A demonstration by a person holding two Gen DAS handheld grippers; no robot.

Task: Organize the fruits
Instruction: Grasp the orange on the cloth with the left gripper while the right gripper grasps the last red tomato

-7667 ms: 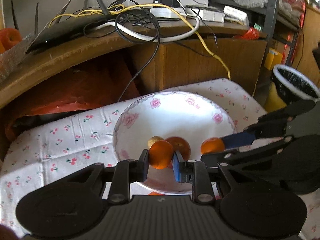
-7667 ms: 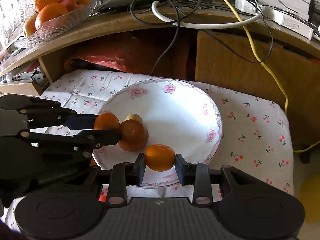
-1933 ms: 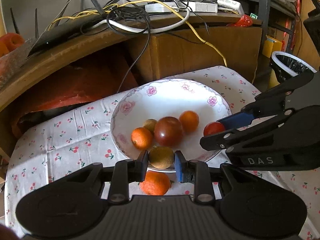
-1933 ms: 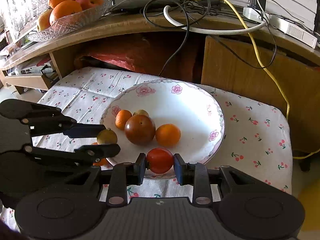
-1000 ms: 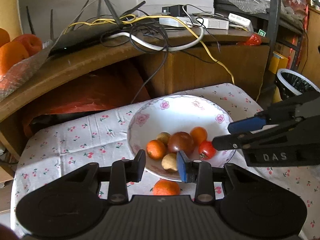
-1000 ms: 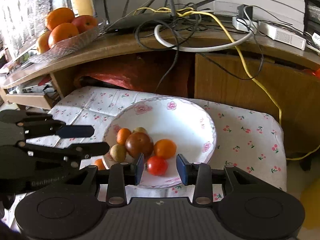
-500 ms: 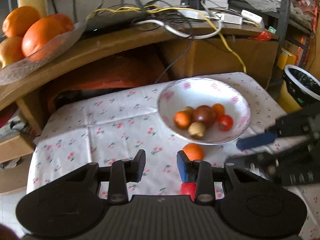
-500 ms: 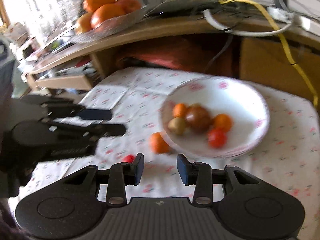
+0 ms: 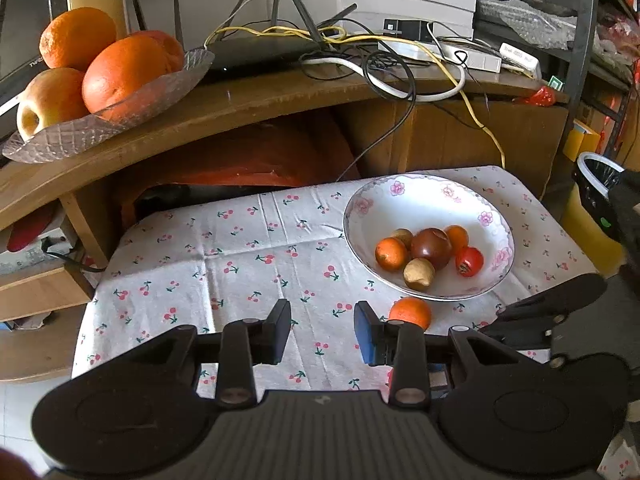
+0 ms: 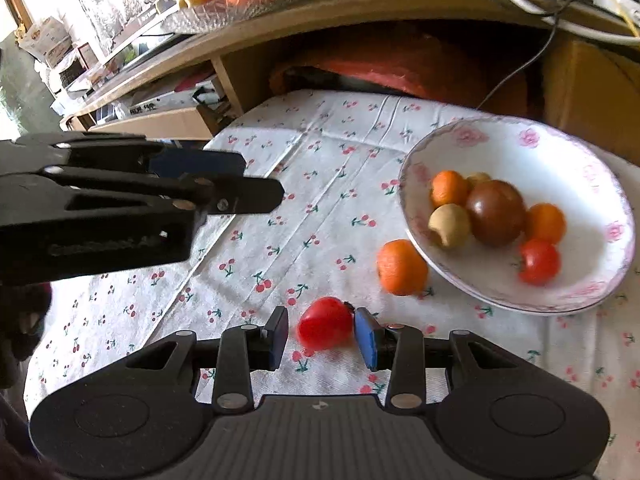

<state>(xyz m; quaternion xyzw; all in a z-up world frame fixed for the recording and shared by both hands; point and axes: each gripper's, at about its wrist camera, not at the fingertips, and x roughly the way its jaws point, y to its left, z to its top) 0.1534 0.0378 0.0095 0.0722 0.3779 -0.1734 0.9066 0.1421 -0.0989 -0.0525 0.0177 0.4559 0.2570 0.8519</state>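
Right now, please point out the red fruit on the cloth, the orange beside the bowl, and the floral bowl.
Red fruit (image 10: 325, 322), right wrist view: middle of its skin.
Orange (image 10: 401, 267), right wrist view: centre of its peel.
Floral bowl (image 9: 416, 196), left wrist view: bare inner wall.

Five fruits in bowl; orange before bowl; tomato nearer still.

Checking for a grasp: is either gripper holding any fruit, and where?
Nothing held. The left gripper is open and empty; the right gripper is open around the red tomato, not clamped.
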